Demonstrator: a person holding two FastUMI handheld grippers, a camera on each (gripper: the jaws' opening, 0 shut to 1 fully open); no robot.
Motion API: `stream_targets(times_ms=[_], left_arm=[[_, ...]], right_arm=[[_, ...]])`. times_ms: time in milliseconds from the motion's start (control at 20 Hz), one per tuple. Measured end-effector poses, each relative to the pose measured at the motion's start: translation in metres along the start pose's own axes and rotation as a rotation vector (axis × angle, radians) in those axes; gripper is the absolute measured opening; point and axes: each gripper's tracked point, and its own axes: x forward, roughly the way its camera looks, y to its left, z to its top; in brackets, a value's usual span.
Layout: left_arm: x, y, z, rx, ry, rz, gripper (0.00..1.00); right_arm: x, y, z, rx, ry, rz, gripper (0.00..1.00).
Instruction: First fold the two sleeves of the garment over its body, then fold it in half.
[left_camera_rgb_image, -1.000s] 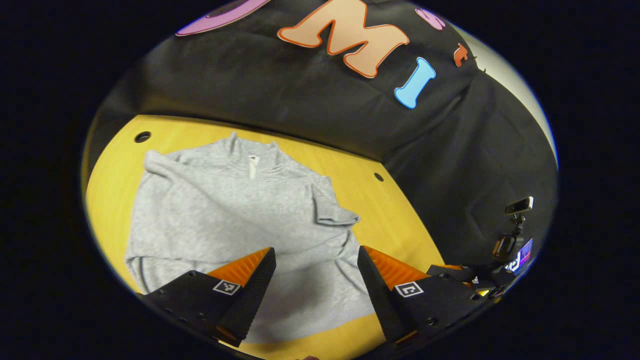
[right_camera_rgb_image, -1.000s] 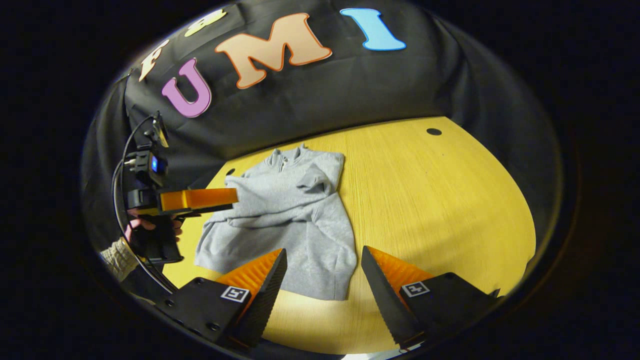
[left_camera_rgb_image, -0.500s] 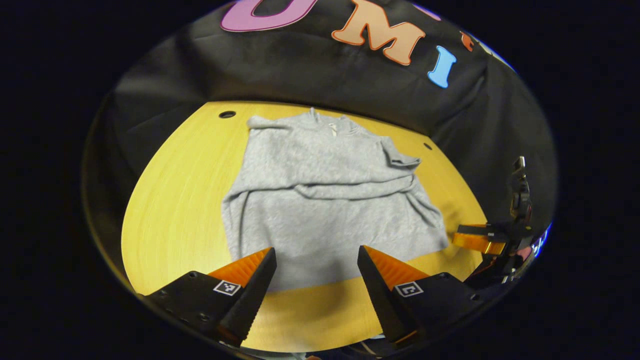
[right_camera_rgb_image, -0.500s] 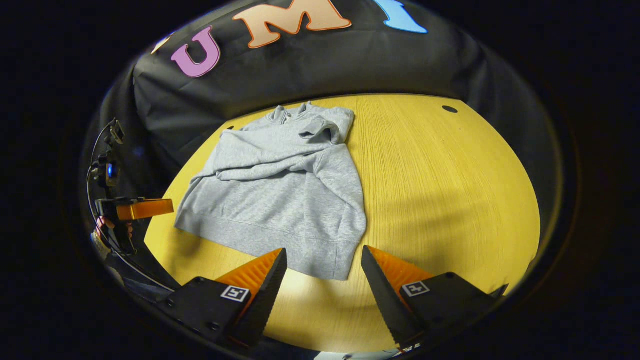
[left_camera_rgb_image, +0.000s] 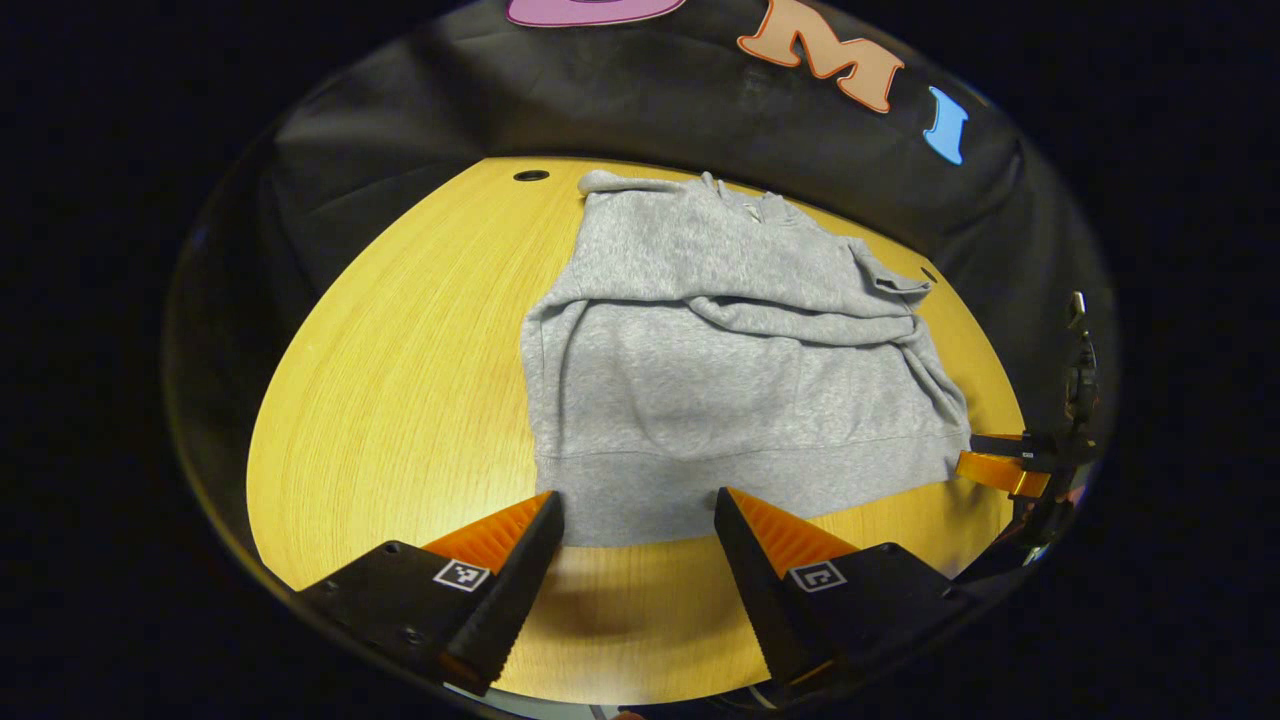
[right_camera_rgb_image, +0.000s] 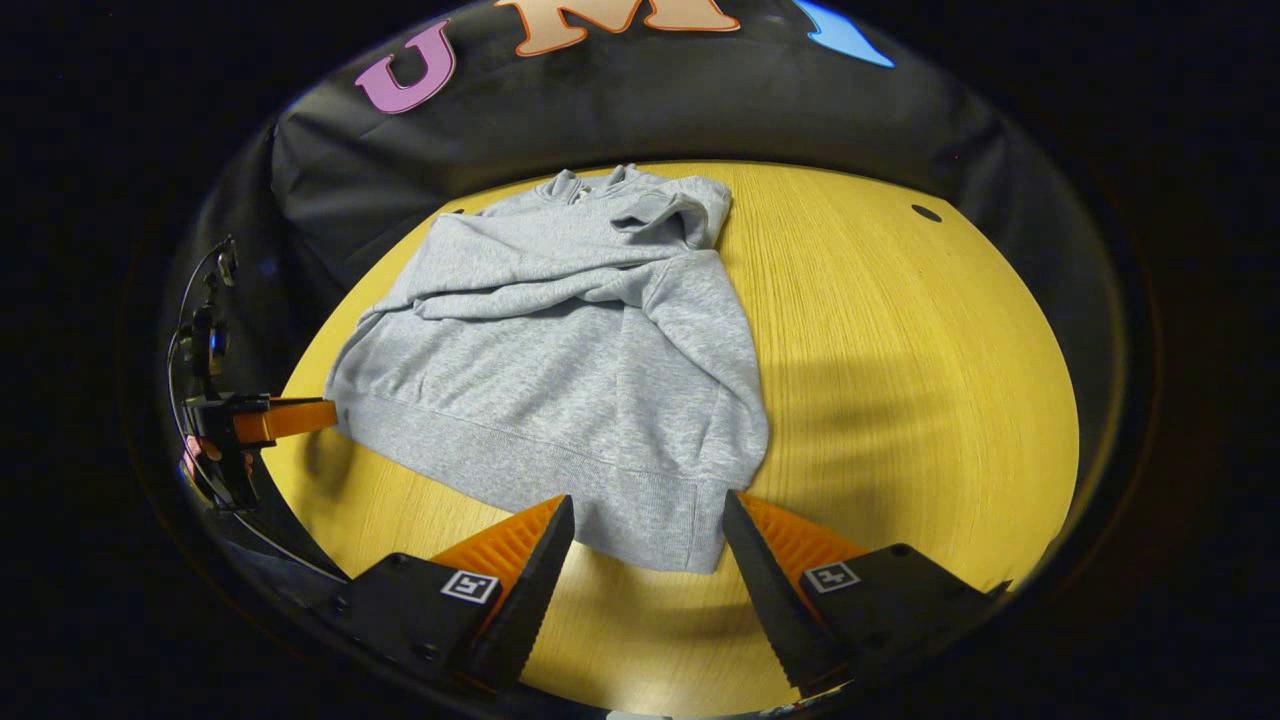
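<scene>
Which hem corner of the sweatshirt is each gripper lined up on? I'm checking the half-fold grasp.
Left gripper faces the sweatshirt's hem left corner; right gripper faces the right corner.

Left gripper (left_camera_rgb_image: 635, 520): two wedge-shaped fingers with ribbed inner faces and serrated edges, on dark angular bodies. Each body carries a small square black-and-white marker tag and a few small screw holes. Right gripper (right_camera_rgb_image: 645, 525): same build, same tags. In the right gripper view the left gripper's far-off body shows dark housing, a thin looping black cable (right_camera_rgb_image: 200, 300) and a small blue light.
</scene>
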Motion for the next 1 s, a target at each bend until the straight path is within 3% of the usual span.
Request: stream_targets(times_ms=[100, 150, 200, 250, 300, 350, 400, 500, 550, 700, 750, 800, 850, 900, 950, 1000], left_arm=[[0.003, 0.004, -0.007, 0.022, 0.025, 0.018, 0.91], [0.002, 0.004, -0.006, 0.04, 0.019, 0.025, 0.9], [0.004, 0.004, -0.005, 0.06, 0.017, 0.033, 0.89], [0.006, 0.005, -0.009, 0.081, 0.028, 0.047, 0.89], [0.007, 0.006, -0.008, 0.107, 0.024, 0.064, 0.89], [0.008, 0.006, -0.008, 0.124, 0.03, 0.081, 0.88], [0.01, 0.004, -0.005, 0.134, 0.022, 0.085, 0.88], [0.013, 0.003, -0.003, 0.117, 0.019, 0.088, 0.87], [0.014, 0.003, -0.002, 0.112, 0.016, 0.09, 0.83], [0.018, -0.005, -0.001, 0.144, 0.012, 0.067, 0.77], [0.019, -0.008, 0.0, 0.152, 0.008, 0.055, 0.65], [0.02, -0.012, 0.0, 0.159, 0.011, 0.039, 0.57], [0.021, -0.015, 0.0, 0.164, 0.009, 0.027, 0.41], [0.022, -0.019, 0.001, 0.16, 0.007, 0.01, 0.34], [0.022, -0.021, 0.002, 0.156, 0.001, 0.003, 0.16], [0.02, -0.022, 0.003, 0.148, -0.005, 0.006, 0.09]], right_arm=[[0.001, -0.001, -0.001, -0.015, 0.009, -0.008, 0.87], [0.002, -0.002, -0.002, -0.02, 0.016, -0.012, 0.95], [0.003, -0.003, -0.004, -0.025, 0.023, -0.018, 0.95], [0.002, -0.003, -0.003, -0.033, 0.024, -0.019, 0.87], [0.003, -0.005, -0.005, -0.047, 0.03, -0.031, 0.95], [0.003, -0.007, -0.005, -0.068, 0.03, -0.045, 0.87], [0.004, -0.01, -0.006, -0.088, 0.032, -0.064, 0.9], [0.004, -0.01, -0.006, -0.093, 0.033, -0.074, 0.77], [0.004, -0.009, -0.005, -0.093, 0.031, -0.07, 0.77], [0.005, -0.006, -0.005, -0.084, 0.041, -0.056, 0.59], [0.007, -0.002, -0.005, -0.064, 0.05, -0.043, 0.58], [0.005, 0.0, -0.004, -0.051, 0.047, -0.035, 0.31], [0.006, 0.002, -0.005, -0.03, 0.065, -0.027, 0.27], [0.007, 0.003, -0.003, -0.015, 0.06, -0.02, 0.14], [0.007, 0.004, -0.005, -0.004, 0.07, -0.015, 0.14], [0.007, 0.005, -0.003, 0.012, 0.067, -0.009, 0.08]])
